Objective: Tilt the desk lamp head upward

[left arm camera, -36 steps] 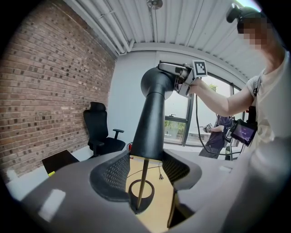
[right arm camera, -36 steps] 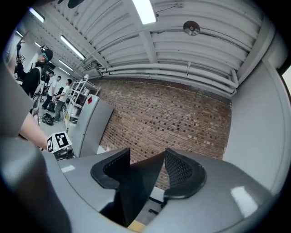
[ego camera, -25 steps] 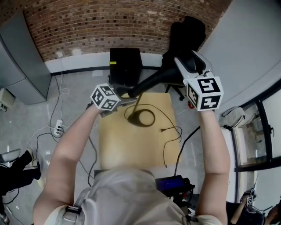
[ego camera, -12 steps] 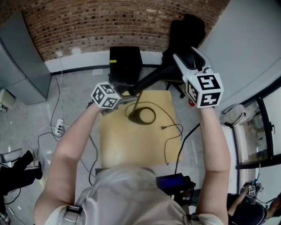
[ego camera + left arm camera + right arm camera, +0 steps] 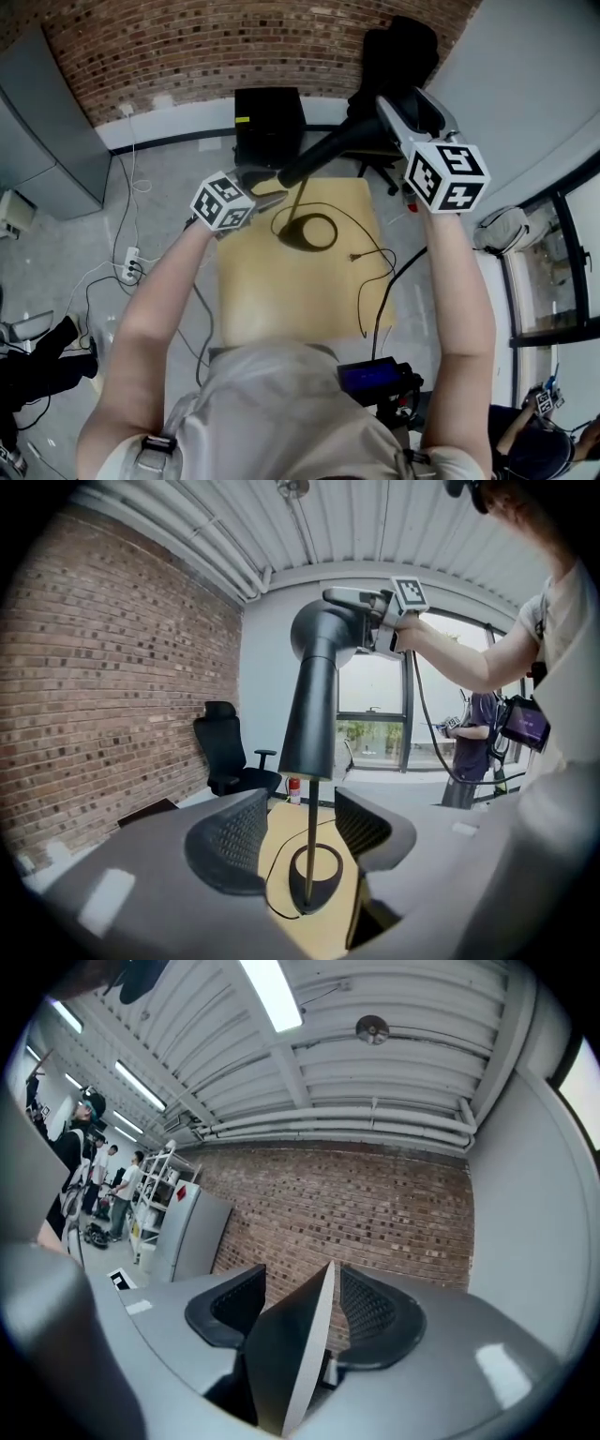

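A black desk lamp (image 5: 323,155) stands on a small wooden table (image 5: 281,300), its ring base (image 5: 305,231) near the far edge. In the left gripper view its thin stem (image 5: 309,855) rises between the wide jaws of my left gripper (image 5: 300,822), touching neither pad. High up, my right gripper (image 5: 386,105) has the lamp head (image 5: 286,1354) between its pads. These jaws have just been opening a little, and the head's rim still lies against them. The right gripper (image 5: 370,600) also shows at the lamp's top in the left gripper view.
The lamp's cable (image 5: 364,272) loops over the table and off its near edge. A black box (image 5: 267,127) and a black office chair (image 5: 398,56) stand by the brick wall. A power strip (image 5: 127,264) lies on the floor at left. A person (image 5: 478,752) stands by the window.
The right gripper and the lamp head have shifted slightly up and to the right in the head view. The left gripper has stayed by the stem.
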